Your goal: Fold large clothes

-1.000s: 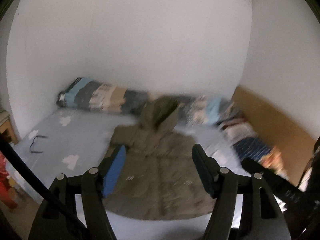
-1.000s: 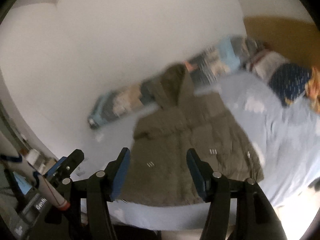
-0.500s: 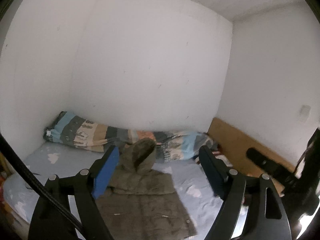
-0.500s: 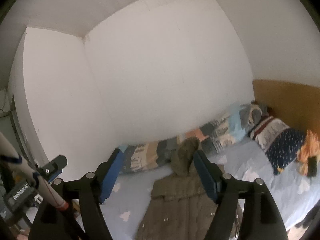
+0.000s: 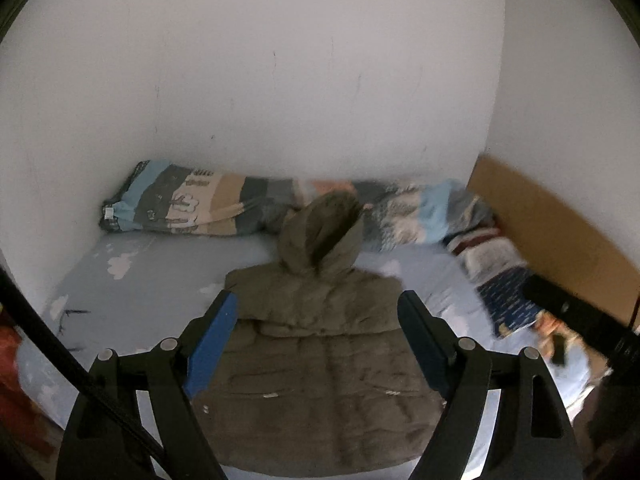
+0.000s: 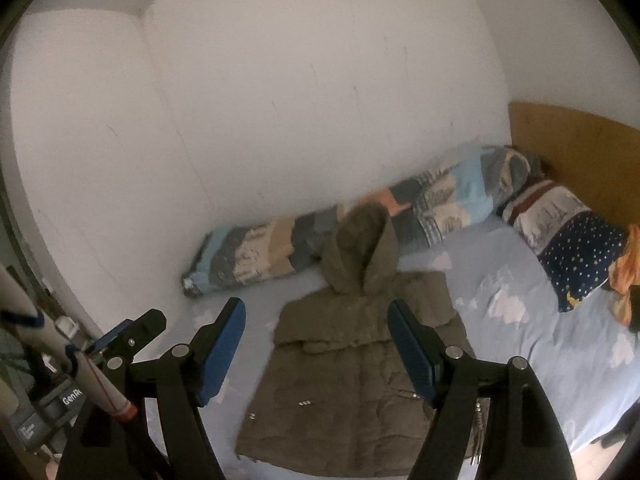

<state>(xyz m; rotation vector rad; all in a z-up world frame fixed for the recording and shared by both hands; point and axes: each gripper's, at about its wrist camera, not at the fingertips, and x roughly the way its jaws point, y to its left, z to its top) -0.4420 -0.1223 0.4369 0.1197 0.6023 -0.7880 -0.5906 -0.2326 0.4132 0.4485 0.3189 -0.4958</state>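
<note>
Approach step. Both hand-held grippers, left (image 5: 316,340) and right (image 6: 316,344), gape wide, empty, above the coat (image 5: 320,368). Next: descend, grip an edge.

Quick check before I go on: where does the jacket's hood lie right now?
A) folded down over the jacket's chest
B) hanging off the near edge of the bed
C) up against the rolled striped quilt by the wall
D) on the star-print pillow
C: the olive jacket lies flat on the bed sheet, and its hood reaches up onto the rolled striped quilt along the wall.
</note>
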